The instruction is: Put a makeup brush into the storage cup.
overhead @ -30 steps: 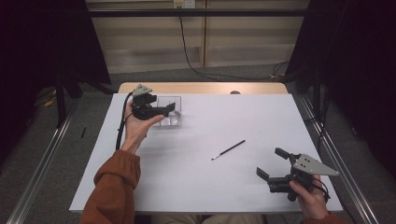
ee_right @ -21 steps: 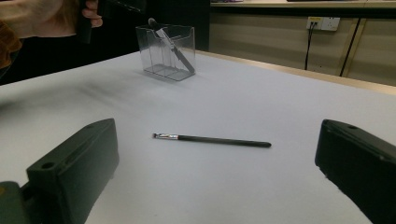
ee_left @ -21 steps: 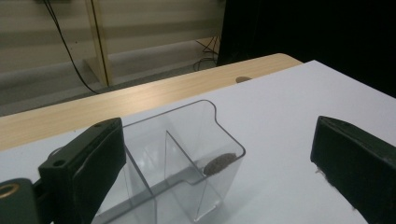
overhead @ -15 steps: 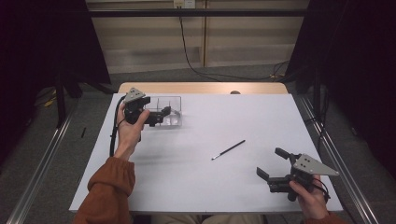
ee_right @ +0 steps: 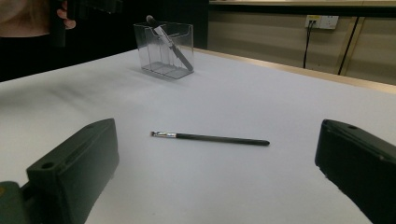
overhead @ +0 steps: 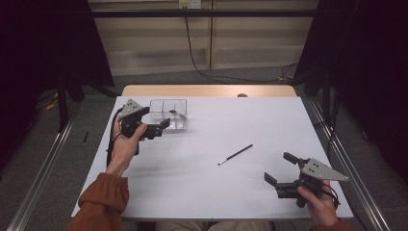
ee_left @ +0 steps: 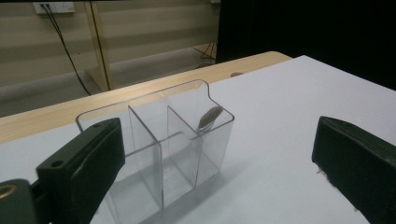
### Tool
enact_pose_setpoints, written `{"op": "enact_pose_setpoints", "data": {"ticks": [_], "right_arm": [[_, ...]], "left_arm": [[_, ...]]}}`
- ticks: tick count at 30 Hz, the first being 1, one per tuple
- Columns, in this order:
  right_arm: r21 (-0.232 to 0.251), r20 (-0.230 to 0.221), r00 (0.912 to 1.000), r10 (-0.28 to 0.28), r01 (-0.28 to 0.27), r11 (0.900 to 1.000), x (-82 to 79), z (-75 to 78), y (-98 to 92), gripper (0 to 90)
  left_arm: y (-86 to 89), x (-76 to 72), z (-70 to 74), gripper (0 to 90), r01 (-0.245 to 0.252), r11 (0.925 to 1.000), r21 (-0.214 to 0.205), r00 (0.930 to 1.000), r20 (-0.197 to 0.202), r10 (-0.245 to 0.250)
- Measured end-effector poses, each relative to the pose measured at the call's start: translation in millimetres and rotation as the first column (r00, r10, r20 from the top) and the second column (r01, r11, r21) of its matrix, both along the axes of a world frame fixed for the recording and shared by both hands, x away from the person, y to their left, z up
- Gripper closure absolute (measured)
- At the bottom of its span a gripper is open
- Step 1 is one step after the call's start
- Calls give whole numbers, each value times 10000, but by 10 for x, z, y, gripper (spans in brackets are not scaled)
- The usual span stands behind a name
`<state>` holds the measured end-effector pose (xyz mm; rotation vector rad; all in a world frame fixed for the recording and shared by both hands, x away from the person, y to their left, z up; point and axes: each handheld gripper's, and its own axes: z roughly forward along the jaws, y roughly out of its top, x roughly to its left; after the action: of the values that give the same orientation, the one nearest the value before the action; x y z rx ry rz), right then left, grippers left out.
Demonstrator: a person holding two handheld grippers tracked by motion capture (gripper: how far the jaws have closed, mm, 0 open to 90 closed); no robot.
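Note:
A clear plastic organizer with compartments stands at the far left of the white table. A makeup brush leans inside it, head up. A second thin black brush lies flat near the table's middle. My left gripper hovers just left of the organizer, pointing at it. Its jaws have just been opening and hold nothing. My right gripper rests open at the near right, aimed at the lying brush and well short of it.
The white table has a wooden strip along its far edge. Metal rails run along the floor on both sides. Dark curtains hang at left and right, and a cable drops down the back wall.
My left gripper has drawn back from over the organizer, to the left and nearer the person. The right gripper and the lying brush have stayed put.

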<state>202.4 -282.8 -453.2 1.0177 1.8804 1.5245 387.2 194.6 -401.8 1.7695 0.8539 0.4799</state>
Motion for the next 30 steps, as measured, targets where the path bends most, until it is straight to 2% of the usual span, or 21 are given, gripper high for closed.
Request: {"op": "enact_pose_setpoints", "data": {"ticks": [7, 8, 10, 13, 18, 21, 30], "right_arm": [[23, 4, 10000, -21, 21, 10000, 0, 1, 0, 0], [24, -9, 10000, -31, 31, 10000, 0, 0, 0, 0], [40, -11, 10000, -12, 12, 10000, -2, 1, 0, 0], [47, 7, 10000, -8, 8, 10000, -5, 2, 0, 0], [36, 4, 10000, -31, 30, 10000, -2, 1, 1, 0], [45, -12, 10000, -25, 25, 10000, -1, 1, -1, 0], [60, 18, 10000, -12, 12, 10000, -1, 3, 3, 0]], "left_arm": [[47, -164, -34, 37, -40, 10000, 54, 9999, -109, 40], [54, -187, -39, 38, -59, 9999, 143, 10000, -68, 60], [59, -236, -51, 41, -56, 10000, -63, 10000, -26, 56], [83, -298, -68, 41, -94, 9999, 128, 9999, 144, 92], [134, -379, -92, 41, -15, 10000, -79, 9999, 144, 16], [158, -448, -85, 44, 131, 9999, 38, 9997, 222, -132], [225, -628, -58, 51, 180, 9998, -51, 9990, 405, -178]]}}
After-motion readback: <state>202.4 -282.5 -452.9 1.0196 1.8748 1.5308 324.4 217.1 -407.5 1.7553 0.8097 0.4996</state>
